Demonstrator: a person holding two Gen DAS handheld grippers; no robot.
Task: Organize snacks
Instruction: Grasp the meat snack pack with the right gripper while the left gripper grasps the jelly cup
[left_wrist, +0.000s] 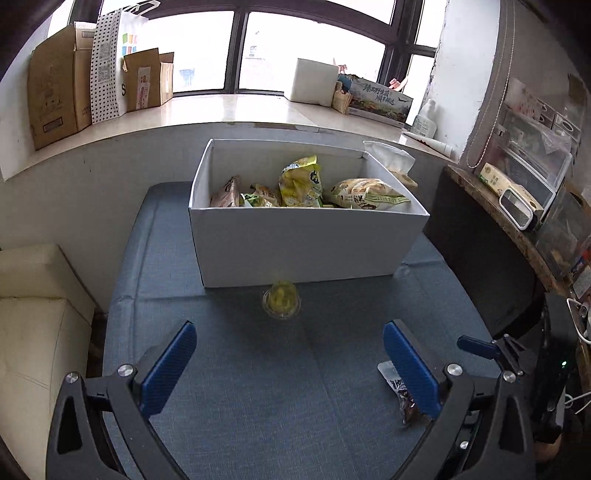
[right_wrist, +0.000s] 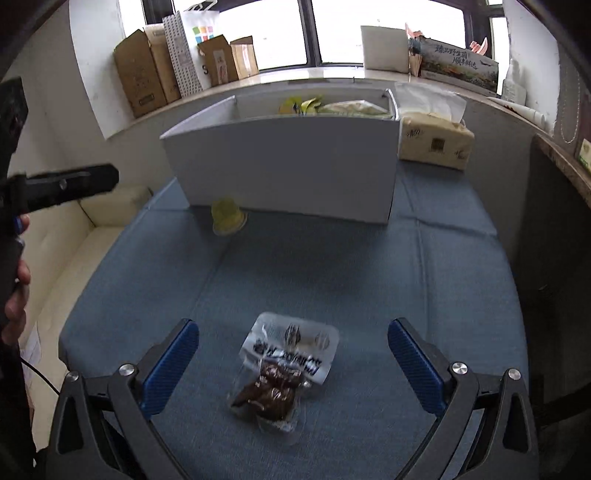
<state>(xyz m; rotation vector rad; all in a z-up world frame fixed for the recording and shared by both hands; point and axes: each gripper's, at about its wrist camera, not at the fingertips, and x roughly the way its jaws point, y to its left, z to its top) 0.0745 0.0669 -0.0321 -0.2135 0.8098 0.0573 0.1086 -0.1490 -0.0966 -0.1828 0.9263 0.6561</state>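
- My right gripper (right_wrist: 293, 363) hangs with its jaws wide apart, straddling the vacuum-sealed snack pouch (right_wrist: 282, 373) that lies flat on the table (right_wrist: 406, 280), not touching it.
- I judge the pouch light and slick: thin clear film, floppy at the printed top, firm only where the dark lump of food sits. I would pinch across that lump, since the film edges would likely crumple or slide out.
- My left gripper (left_wrist: 288, 363) is also spread open and empty, facing the small yellow jelly cup (left_wrist: 281, 303) just in front of the white box (left_wrist: 306, 243).
- The cup looks rigid but smooth and round; I would squeeze its sides gently.
- The box already holds several snack bags (left_wrist: 299, 182).
- The blue cloth over the table is soft and creased, so it may bunch under low jaws.
- A tissue pack (right_wrist: 436, 140) sits beside the box; a windowsill with cartons (left_wrist: 59, 85) runs behind.
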